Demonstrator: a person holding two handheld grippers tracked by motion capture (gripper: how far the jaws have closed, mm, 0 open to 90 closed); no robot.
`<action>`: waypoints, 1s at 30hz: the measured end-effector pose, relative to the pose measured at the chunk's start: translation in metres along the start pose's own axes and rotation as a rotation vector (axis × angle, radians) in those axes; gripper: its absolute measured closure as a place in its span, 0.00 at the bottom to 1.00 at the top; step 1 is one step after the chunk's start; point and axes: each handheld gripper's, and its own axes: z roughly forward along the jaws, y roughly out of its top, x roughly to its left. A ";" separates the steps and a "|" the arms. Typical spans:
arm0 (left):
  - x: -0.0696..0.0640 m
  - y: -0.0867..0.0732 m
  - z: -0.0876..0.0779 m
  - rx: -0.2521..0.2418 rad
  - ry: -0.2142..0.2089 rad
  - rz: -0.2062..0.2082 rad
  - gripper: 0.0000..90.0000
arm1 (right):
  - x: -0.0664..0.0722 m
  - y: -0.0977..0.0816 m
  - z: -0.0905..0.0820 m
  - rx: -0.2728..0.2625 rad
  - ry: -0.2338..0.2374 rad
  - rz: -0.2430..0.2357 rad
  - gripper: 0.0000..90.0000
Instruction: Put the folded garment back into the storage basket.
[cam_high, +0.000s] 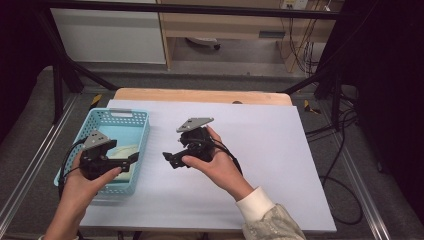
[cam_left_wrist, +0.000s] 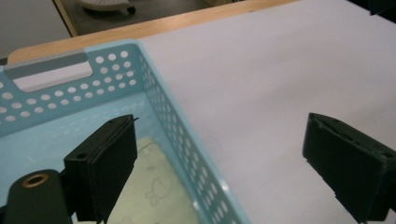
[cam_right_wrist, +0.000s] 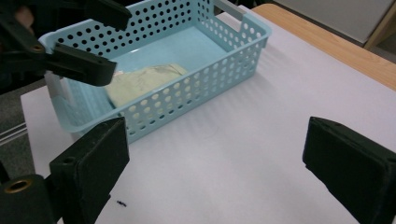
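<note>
**A:** Where's the folded cloth (cam_right_wrist: 142, 80) sitting now?

**B:** It lies flat on the floor of the blue basket (cam_high: 141, 131), toward the end nearest you. Pale yellow-green, with a faint printed pattern you can make out in the left gripper view. Nothing is touching it.

**A:** And your two tools?

**B:** Your left gripper (cam_high: 133, 157) hangs over the basket's near end, jaws spread wide apart, with the basket's right wall running between them and nothing clamped. Your right gripper (cam_high: 166, 157) is out over the white sheet (cam_high: 260, 150), just beside the basket, jaws equally wide and empty, pointing back toward the basket.

**A:** Why hold them like that?

**B:** My read is that the cloth has been let go inside the basket. Keeping both pairs of jaws parted means neither snags the fabric as you draw away. The basket sits at the sheet's left edge, within easy reach of your left hand, which leaves the open middle of the sheet free for working.
</note>
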 end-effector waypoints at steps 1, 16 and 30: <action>-0.002 -0.001 0.000 -0.005 -0.007 0.006 0.10 | -0.002 -0.002 -0.002 -0.005 -0.005 0.004 0.08; -0.007 -0.018 0.012 0.002 -0.046 -0.029 0.09 | -0.025 -0.008 -0.014 -0.076 -0.035 0.030 0.06; -0.007 -0.021 0.013 0.006 -0.056 -0.022 0.09 | -0.044 -0.011 -0.026 -0.106 -0.086 0.056 0.06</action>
